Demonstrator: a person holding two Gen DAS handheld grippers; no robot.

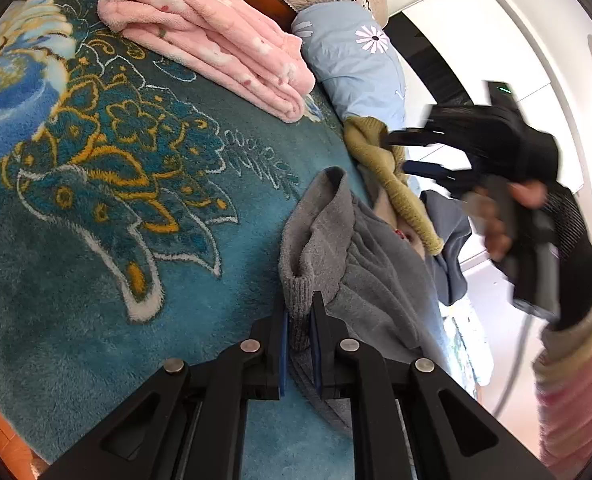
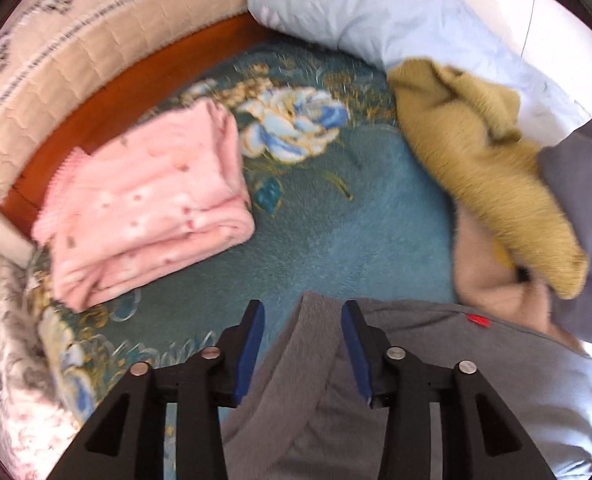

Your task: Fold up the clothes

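The left gripper [image 1: 299, 320] is pinched tight on the ribbed cuff of the grey top [image 1: 359, 280], with both blue pads pressing the cloth between them. From there the grey top spreads away up and to the right, over the blue blanket [image 1: 96, 200] with its gold and white flowers. The right gripper [image 2: 303, 316] has its jaws apart. A fold of the grey top [image 2: 315, 380] lies in the gap between its two blue pads, but the pads do not squeeze it. The cloth runs from the gap down toward the camera and off to the right, where a small red tag [image 2: 479, 321] shows on it. In the left view the right gripper [image 1: 423, 152] is blurry, off to the right over the pile of clothes, with a hand [image 1: 511, 216] around its handle and a pink sleeve [image 1: 575, 392] below. A yellow sweater [image 2: 479, 176] lies just past the grey top, next to a dark grey cloth [image 2: 583, 200] and a tan cloth [image 2: 491, 280]. A folded pink cloth [image 2: 148, 208] sits well apart on the blanket, near the wooden bed edge [image 2: 96, 120]. A light blue pillow [image 2: 367, 12] with flowers lies at the far side.
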